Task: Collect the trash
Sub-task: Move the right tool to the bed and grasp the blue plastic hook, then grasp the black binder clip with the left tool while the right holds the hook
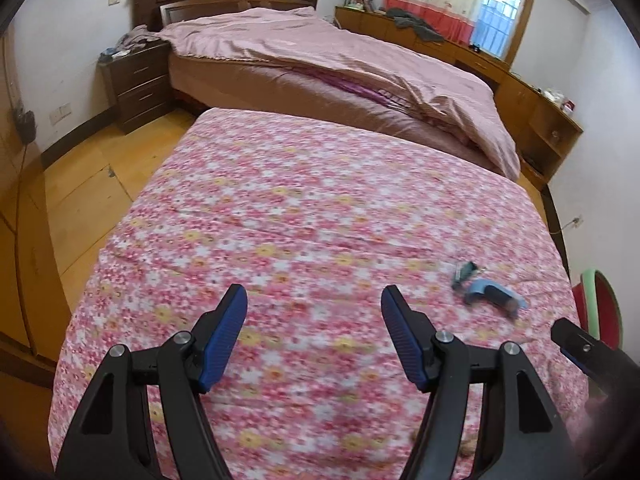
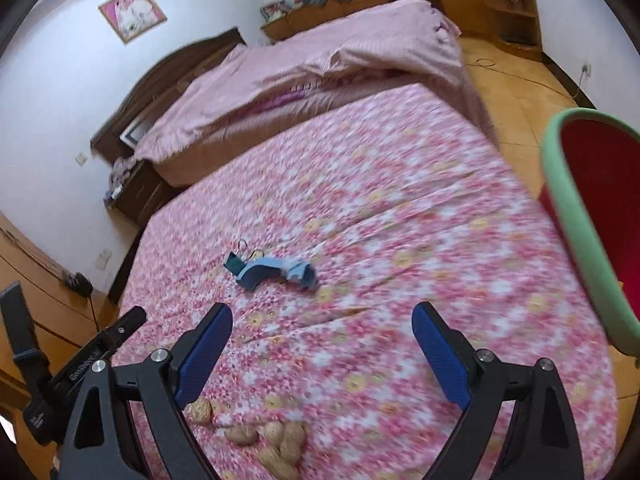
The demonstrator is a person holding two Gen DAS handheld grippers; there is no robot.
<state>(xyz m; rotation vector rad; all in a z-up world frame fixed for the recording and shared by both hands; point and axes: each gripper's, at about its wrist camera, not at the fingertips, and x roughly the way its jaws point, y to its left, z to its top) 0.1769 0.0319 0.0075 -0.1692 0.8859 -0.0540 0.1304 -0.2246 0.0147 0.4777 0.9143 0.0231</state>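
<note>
I hold both tools low over the flowered bedspread, each tilted downward so its camera takes in the litter I am here to gather. My left hand-held gripper is released, its blue pads standing apart with nothing but cloth showing between them; I judge I keep it spread so it can drop over whatever I pick first. My right hand-held gripper is released too, wider still, and empty. The trash lies in two lots. Ahead of the right tool and a little to its left, well apart from its tips, sits a curled blue scrap with a small dark binder clip touching its far end; from the left tool the same pair lies ahead and off to the right. Closer in, just below and behind the right tool's left pad, a cluster of peanut shells rests on the cloth, partly hidden by the tool's frame, so I cannot count them. The bin, red with a green rim, stands off the bedside to the right of my right tool, near enough, I think, that this hand can carry pieces across while the left one stays over the bedspread. The shells look light and brittle; I expect they need a gentle pinch. Nothing is collected by either tool yet.
</note>
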